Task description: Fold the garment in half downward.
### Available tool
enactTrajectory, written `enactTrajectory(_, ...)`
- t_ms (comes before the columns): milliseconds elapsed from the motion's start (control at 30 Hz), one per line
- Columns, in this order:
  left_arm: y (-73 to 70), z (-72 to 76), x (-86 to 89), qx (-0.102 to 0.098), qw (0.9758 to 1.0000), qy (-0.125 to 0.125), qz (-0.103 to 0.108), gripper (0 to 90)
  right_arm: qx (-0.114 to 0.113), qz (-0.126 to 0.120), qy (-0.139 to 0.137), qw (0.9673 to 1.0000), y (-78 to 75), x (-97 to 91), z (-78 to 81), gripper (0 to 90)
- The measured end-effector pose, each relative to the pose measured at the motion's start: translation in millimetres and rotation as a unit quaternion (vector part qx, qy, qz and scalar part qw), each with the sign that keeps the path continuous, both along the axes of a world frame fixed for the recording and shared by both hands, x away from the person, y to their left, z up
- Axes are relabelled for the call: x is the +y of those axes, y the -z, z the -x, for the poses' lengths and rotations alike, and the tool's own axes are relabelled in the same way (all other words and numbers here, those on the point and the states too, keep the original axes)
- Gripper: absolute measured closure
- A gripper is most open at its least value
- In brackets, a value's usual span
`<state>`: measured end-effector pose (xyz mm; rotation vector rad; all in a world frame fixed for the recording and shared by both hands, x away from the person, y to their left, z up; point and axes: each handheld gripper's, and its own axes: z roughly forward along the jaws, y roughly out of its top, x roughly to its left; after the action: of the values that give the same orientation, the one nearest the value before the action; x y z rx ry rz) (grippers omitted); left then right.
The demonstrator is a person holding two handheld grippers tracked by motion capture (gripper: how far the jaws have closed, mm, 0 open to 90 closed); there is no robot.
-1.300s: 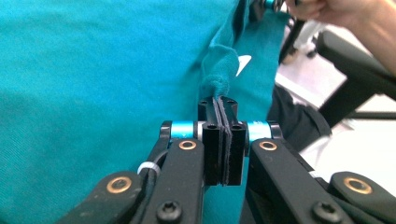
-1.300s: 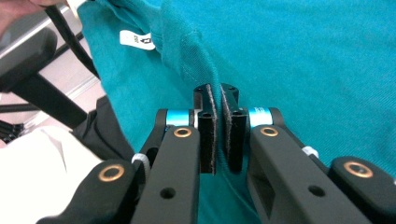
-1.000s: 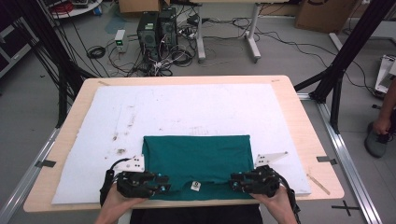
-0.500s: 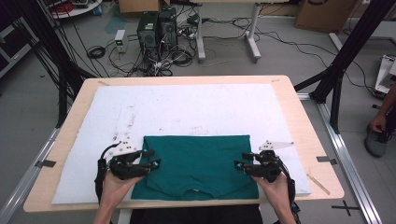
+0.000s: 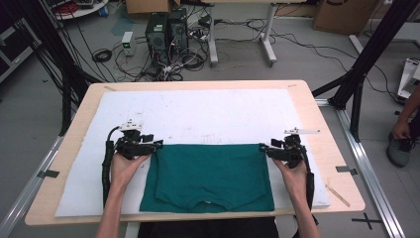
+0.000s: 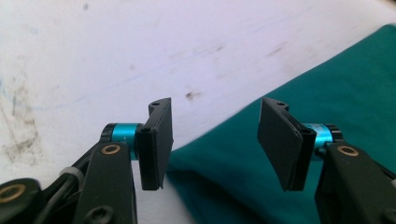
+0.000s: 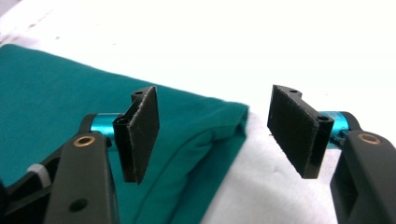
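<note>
from above, the folded teal cotton t-shirt [image 5: 210, 176] lay on the white padded table [image 5: 198, 111] between both grippers, while each gripper view revealed fingers [image 6: 156, 142] [image 7: 140, 135] just opened, released, nothing between them.

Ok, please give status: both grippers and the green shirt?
Left gripper and right gripper just opened, nothing held. Green shirt flat, folded. Nothing in the way.
</note>
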<state>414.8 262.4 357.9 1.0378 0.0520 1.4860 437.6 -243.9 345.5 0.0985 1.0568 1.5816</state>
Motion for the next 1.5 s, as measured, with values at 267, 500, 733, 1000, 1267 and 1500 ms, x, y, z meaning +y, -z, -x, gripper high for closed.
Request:
enactTrajectory(267, -9.4, -14.7, 2.6, 0.033, 0.9994, -0.006, -0.001, 45.3, 0.03, 0.007, 0.022, 0.9993, -15.8, 5.8, -10.0, 35.5)
enactTrajectory(500, -10.6, -19.7, 1.3, 0.042, 0.9989, -0.013, -0.015, 51.1, 0.042, 0.011, 0.046, 0.998, -19.9, 9.3, -15.8, 35.8)
enactTrajectory(733, -5.7, -18.5, -1.1, 0.04, 0.9981, -0.035, -0.03, 62.4, 0.036, 0.025, 0.063, 0.9971, -16.6, 13.8, -15.0, 57.7)
enactTrajectory(1000, -2.3, -16.5, -8.6, 0.03, 0.9982, -0.044, -0.028, 80.0, 0.022, 0.035, 0.087, 0.9954, -13.8, 21.5, -13.6, 80.6)
enactTrajectory(1267, -17.1, -17.5, -20.9, 0.005, 0.9992, -0.039, 0.009, 80.5, 0.008, 0.004, 0.114, 0.9935, -33.2, 21.1, -11.3, 80.5)
enactTrajectory(1500, -32.6, -21.7, -27.5, 0.006, 0.999, -0.035, 0.027, 80.3, 0.011, -0.015, 0.115, 0.9932, -55.0, 18.6, -12.0, 79.9)
